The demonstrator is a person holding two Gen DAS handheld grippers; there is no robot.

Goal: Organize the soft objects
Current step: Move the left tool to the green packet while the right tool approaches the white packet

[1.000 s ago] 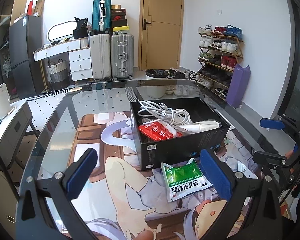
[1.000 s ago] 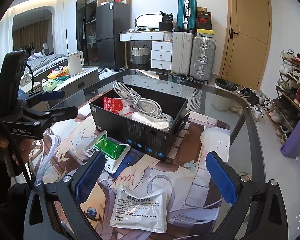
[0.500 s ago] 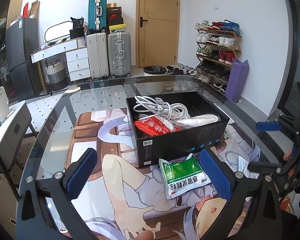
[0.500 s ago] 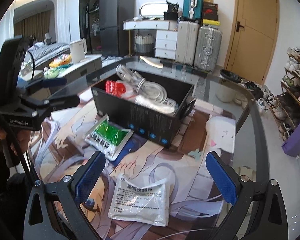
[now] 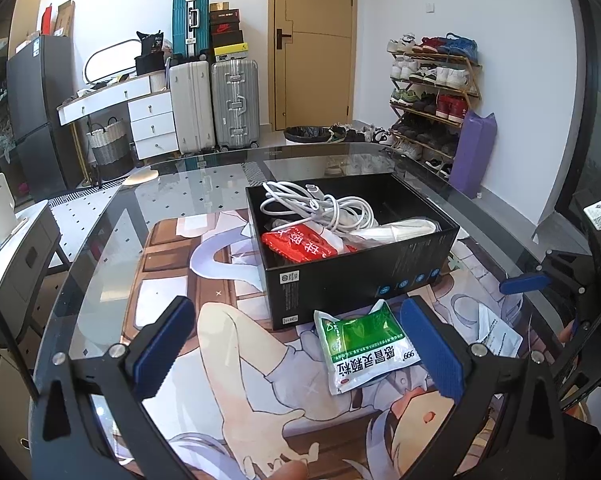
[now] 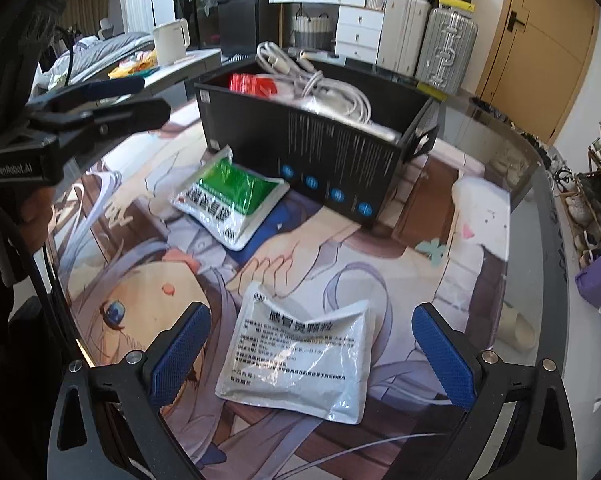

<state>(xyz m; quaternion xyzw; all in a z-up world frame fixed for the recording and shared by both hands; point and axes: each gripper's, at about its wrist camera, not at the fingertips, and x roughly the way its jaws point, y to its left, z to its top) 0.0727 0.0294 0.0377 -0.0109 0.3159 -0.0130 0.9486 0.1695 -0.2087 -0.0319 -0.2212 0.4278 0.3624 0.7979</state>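
While a flat white plastic sachet with black print (image 6: 300,356) lies low in the right wrist frame between the wide-apart jaws of the right gripper (image 6: 310,354), nothing is gripped. Above and left of it, a green-and-white plastic sachet (image 6: 230,196) rests just beside the long wall of the black cardboard box (image 6: 332,148); in the left wrist frame this sachet (image 5: 364,346) sits lower centre, close to the right-hand pad. Inside the box are a red packet (image 5: 298,245) and a coiled white cable (image 5: 320,208). The left gripper (image 5: 298,350) also stands wide open and empty above the glass-topped worktop (image 5: 100,252).
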